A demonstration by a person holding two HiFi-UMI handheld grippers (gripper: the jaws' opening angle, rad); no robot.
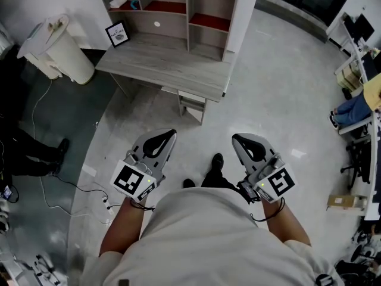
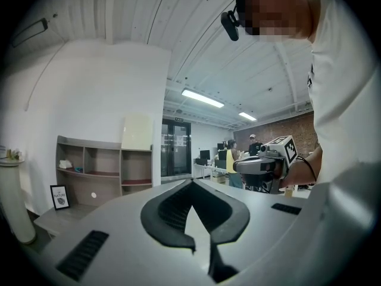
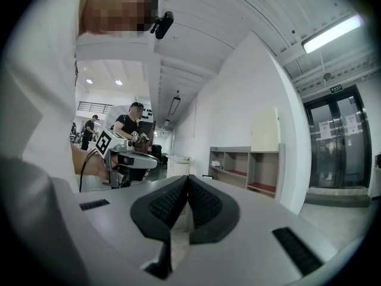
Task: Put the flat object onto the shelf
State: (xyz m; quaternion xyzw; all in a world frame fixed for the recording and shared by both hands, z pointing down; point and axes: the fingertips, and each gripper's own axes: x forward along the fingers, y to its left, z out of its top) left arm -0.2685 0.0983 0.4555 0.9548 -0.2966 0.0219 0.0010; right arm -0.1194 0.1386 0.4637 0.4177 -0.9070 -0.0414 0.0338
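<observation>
A small black-framed picture (image 1: pixel 117 33) leans upright at the back left of the grey desk (image 1: pixel 172 64), beside the wooden shelf unit (image 1: pixel 178 8). The left gripper view shows the picture (image 2: pixel 59 196) and the shelf unit (image 2: pixel 104 168) far off. I stand well back from the desk. My left gripper (image 1: pixel 172 133) and right gripper (image 1: pixel 235 137) hang side by side over the floor, both pointing toward the desk. Both are shut with nothing between their jaws, as seen on the left gripper (image 2: pixel 191 183) and the right gripper (image 3: pixel 188 177).
A white lidded bin (image 1: pixel 58 47) stands left of the desk. Cables (image 1: pixel 89 189) trail over the floor at my left. My shoes (image 1: pixel 215 162) show between the grippers. A seated person (image 1: pixel 357 106), desks and a cardboard box (image 1: pixel 344 202) are at the right.
</observation>
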